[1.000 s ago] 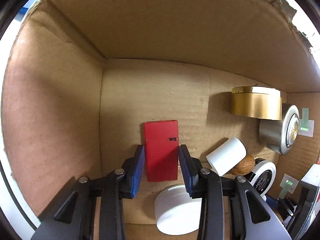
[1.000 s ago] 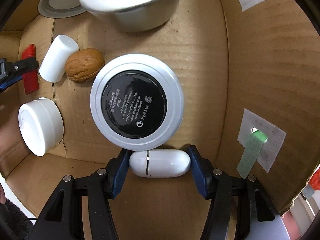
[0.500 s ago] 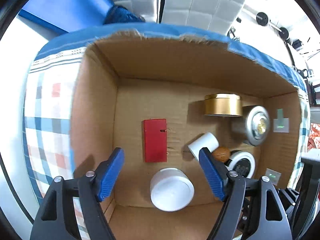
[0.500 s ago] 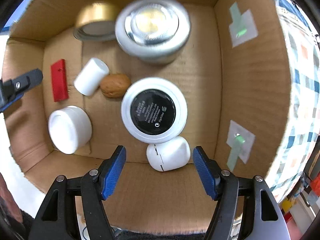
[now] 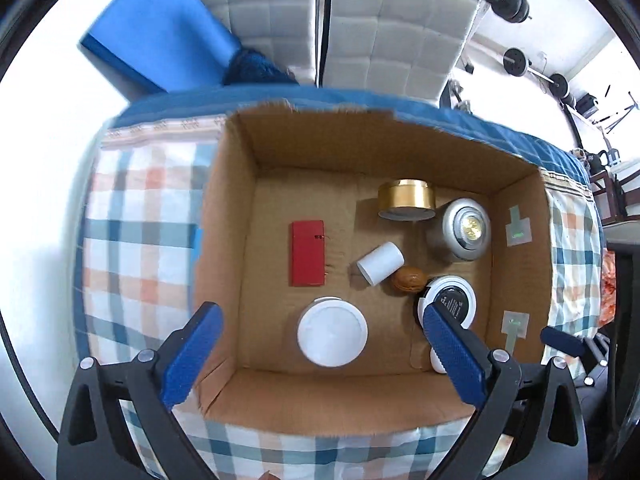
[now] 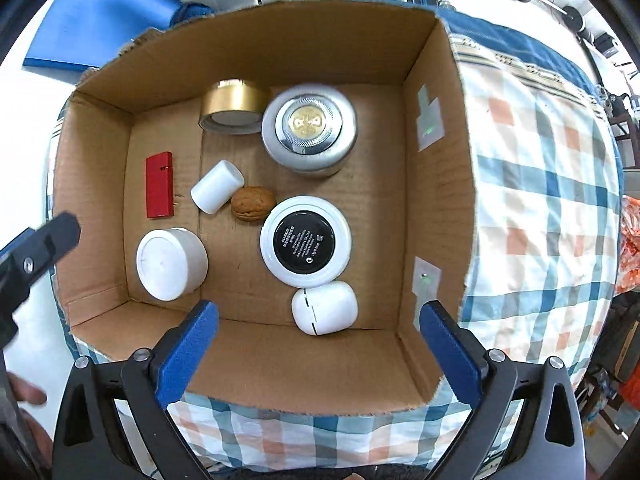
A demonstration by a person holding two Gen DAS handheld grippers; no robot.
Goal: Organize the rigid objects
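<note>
An open cardboard box (image 5: 248,152) (image 6: 436,200) on a checked cloth holds several small items. A red flat block (image 5: 307,253) (image 6: 159,190) lies at its left. A white earbud case (image 6: 324,307) (image 5: 437,360) rests near the front wall, beside a white compact with a black label (image 6: 306,240) (image 5: 452,300). My left gripper (image 5: 320,354) hangs high above the box, its jaws opening wide with nothing between them. My right gripper (image 6: 318,354) also hovers above, jaws opening, nothing held.
Also in the box: a white jar (image 6: 170,262), a white cylinder (image 6: 217,192), a walnut (image 6: 253,209), a gold tin (image 6: 234,106) and a silver tin (image 6: 308,130). A blue mat (image 5: 156,44) and white padded chair backs (image 5: 360,20) stand behind. Weights lie at the far right.
Both grippers let go, the left of the red block and the right of the earbud case, opened wide, and rose out of the box, so its whole rim now shows.
</note>
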